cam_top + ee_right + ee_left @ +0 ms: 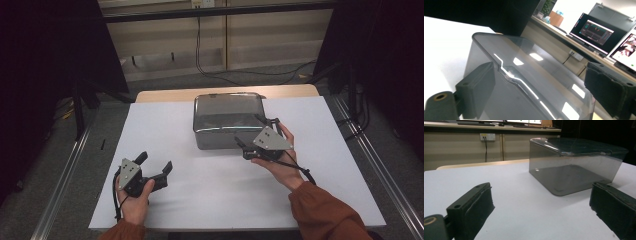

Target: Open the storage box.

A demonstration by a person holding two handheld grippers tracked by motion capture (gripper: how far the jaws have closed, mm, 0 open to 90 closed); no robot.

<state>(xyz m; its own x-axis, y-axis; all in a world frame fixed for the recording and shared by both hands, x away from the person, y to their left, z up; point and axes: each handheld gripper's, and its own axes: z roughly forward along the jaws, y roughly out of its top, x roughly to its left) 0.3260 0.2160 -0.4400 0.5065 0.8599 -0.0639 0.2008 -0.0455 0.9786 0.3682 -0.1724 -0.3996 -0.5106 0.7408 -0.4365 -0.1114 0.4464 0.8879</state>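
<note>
While I watch the high view, the smoky clear box (227, 120) sits at the far middle of the white table (175, 200), lid on, just short of the wooden edge strip (165, 95) behind it. From what I can see through the walls, nothing is inside.

Right gripper (256, 135) is at the box's near right corner, held in the right hand (280, 167), grey plate on top, cable trailing back over the wrist. In the right gripper view its jaws stand wide apart, one on each side of the lid's raised rim line, with the box (524, 82) right under and ahead of the camera. I see a gap on both sides; the pads aren't pressing on anything. Can't tell from any view whether a jaw tip touches the lid or wall.

Left gripper (156, 169) rests low on the table near the front left, well apart from the box, in the left hand (135, 197). Jaws are apart with bare table between them. In the left gripper view the box (574, 167) sits ahead and to the right, a corner facing the camera, lid seam and a small latch visible along the top edge.

Background: monitors (596, 31) on a desk behind, wall socket (487, 136) with a cable hanging down.
</note>
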